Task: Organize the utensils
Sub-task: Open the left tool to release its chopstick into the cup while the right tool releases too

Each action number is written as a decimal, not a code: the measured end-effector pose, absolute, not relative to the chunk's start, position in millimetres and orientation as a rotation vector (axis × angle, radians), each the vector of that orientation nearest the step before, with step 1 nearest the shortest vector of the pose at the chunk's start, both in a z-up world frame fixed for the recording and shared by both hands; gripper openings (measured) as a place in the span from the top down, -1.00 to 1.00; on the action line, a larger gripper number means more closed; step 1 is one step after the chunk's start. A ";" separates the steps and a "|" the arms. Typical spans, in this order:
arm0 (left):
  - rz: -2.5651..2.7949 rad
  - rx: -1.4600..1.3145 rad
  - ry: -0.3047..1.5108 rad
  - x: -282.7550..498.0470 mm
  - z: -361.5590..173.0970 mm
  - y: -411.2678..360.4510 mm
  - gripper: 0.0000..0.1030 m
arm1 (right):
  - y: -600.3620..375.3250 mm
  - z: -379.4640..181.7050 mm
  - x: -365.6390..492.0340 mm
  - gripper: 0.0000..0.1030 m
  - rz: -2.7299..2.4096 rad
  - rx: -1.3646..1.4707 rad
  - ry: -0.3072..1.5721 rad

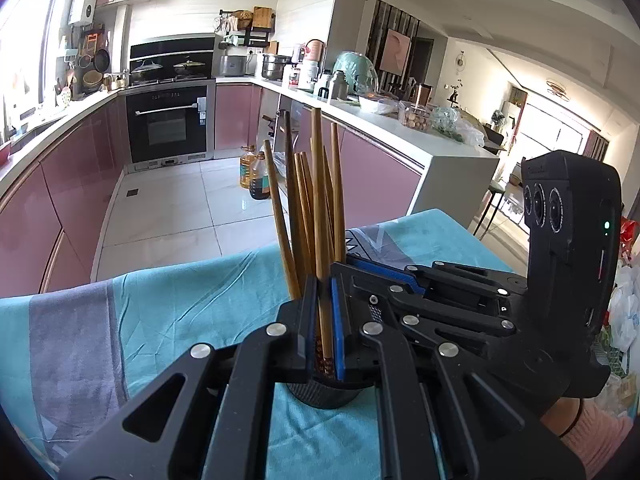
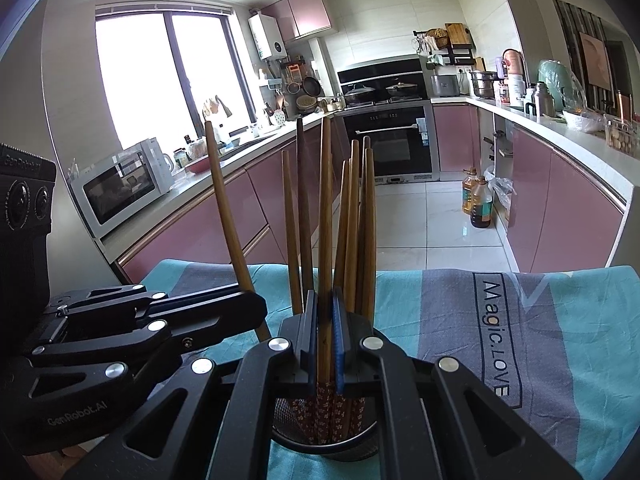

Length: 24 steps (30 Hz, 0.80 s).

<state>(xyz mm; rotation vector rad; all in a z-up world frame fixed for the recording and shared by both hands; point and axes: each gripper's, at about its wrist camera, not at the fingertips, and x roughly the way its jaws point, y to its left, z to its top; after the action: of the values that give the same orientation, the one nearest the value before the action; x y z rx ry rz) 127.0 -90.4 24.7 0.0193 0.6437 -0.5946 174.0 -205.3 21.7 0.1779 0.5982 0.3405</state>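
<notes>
The left tool (image 1: 324, 320) pinches one chopstick (image 1: 320, 216) standing in the black mesh holder (image 1: 324, 394) at lower centre; the right tool (image 2: 326, 344) likewise clamps a chopstick (image 2: 325, 240) there. The bundle of chopsticks (image 2: 356, 232) already stands in the holder on the cloth-covered tabletop (image 2: 568, 360), so the sorting looks nearly finished, with release left. The cloth reads "Magic.LOVE"; the left tool's body, lower left in the right view, reads "GenRobot.AI".
</notes>
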 end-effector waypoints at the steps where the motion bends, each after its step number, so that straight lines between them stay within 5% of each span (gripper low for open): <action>1: -0.593 0.017 0.648 129.3 23.3 -90.6 0.85 | -205.5 21.8 174.5 0.85 0.340 0.179 0.598; 19: -0.597 -0.004 0.703 142.5 -3.2 -83.1 0.85 | -206.5 18.7 168.9 0.85 0.335 0.183 0.602; 24: -0.579 -0.012 0.673 130.0 -5.4 -70.9 0.54 | -206.5 18.4 161.1 0.64 0.337 0.180 0.600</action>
<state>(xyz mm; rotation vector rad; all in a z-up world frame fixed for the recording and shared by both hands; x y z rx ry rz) 130.0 -70.9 -5.4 -0.0124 0.6732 -0.5786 161.1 -206.5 18.4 0.1798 0.6000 0.3368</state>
